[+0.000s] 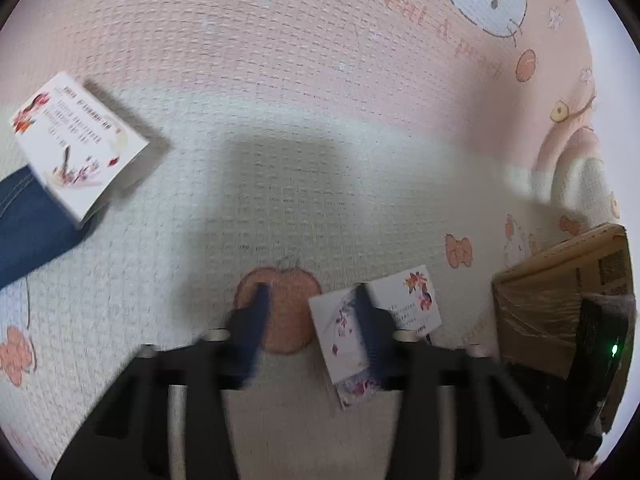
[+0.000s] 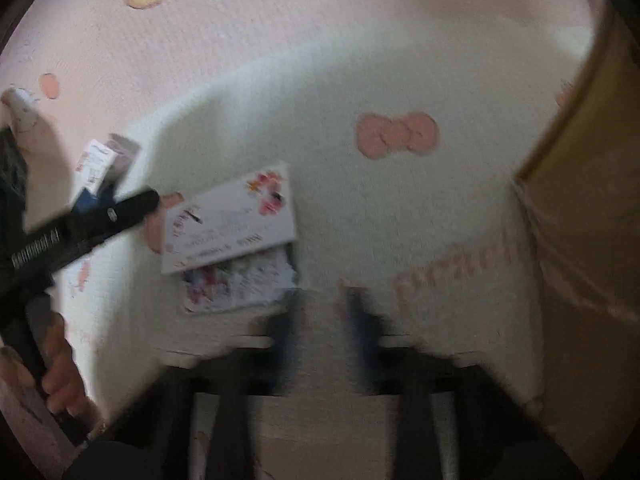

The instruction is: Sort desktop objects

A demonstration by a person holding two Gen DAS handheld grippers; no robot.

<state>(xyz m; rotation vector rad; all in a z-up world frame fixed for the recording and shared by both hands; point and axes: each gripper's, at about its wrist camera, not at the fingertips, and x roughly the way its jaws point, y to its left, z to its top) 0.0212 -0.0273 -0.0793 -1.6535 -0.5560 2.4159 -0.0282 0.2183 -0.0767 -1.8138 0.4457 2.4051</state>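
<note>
In the left wrist view, my left gripper (image 1: 314, 312) is open above the mat. A small white floral box (image 1: 404, 300) lies on the mat by its right finger (image 1: 370, 320), not between the fingers. A second white floral box (image 1: 80, 140) lies at the far left, beside a blue object (image 1: 28, 220). In the right wrist view, my right gripper (image 2: 320, 316) is open and empty over the mat. The near floral box (image 2: 232, 220) lies just left of its left finger. The left gripper (image 2: 92, 220) reaches in from the left. The far box (image 2: 96, 160) shows behind it.
A pink and white printed mat (image 1: 300, 100) covers the desk. A cardboard box wrapped in plastic film (image 1: 560, 300) stands at the right; in the right wrist view it (image 2: 592, 200) fills the right edge.
</note>
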